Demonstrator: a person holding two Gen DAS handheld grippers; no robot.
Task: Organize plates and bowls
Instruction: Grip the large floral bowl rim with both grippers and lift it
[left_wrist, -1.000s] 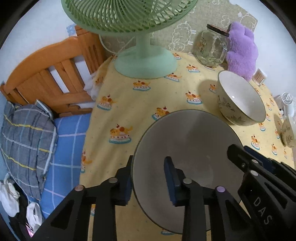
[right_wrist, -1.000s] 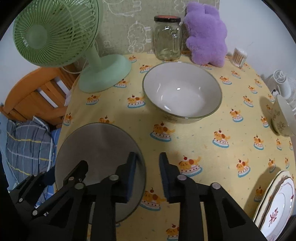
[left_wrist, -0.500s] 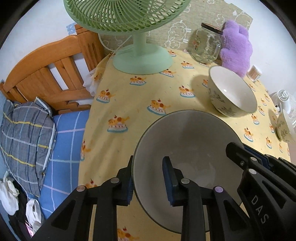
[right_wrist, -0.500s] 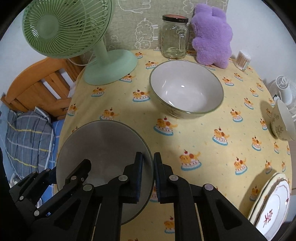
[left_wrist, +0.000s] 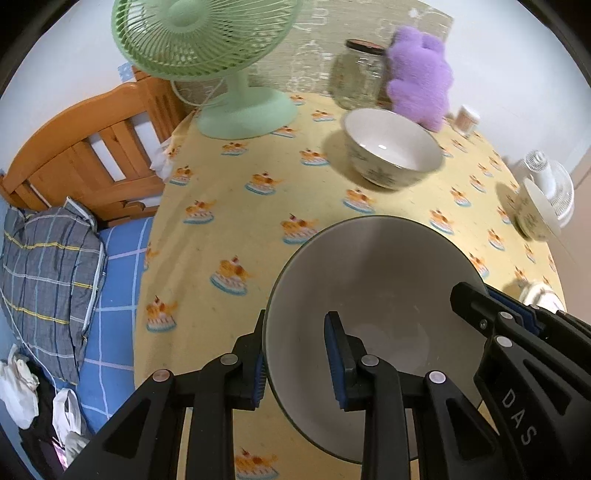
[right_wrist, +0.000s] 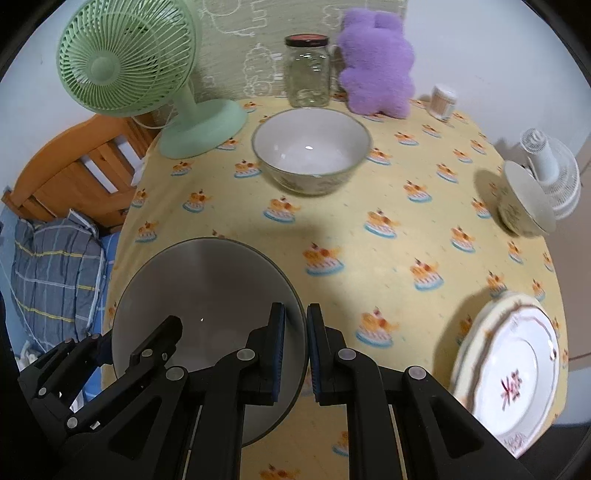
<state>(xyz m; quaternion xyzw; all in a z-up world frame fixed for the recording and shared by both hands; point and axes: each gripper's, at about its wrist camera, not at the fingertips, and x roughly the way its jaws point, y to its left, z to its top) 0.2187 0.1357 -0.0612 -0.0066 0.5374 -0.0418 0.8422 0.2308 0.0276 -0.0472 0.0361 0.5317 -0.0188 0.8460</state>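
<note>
The grey bowl (left_wrist: 373, 306) was wide and plain inside, with a thin dark rim. It was held above the near left part of the table (right_wrist: 369, 258), partly over the table's edge. The left gripper (left_wrist: 295, 354) was clamped on its left rim, one finger outside and one inside. The right gripper (right_wrist: 295, 347) was clamped on its right rim in the same way.

A patterned bowl (right_wrist: 310, 147) stood further back, well apart. A small bowl (right_wrist: 524, 206) sat at the right edge, and a plate (right_wrist: 517, 365) at the near right edge. Fan (right_wrist: 147, 74), jar (right_wrist: 308, 74) and plush (right_wrist: 376, 62) lined the back. The cloth between the two bowls lay bare.
</note>
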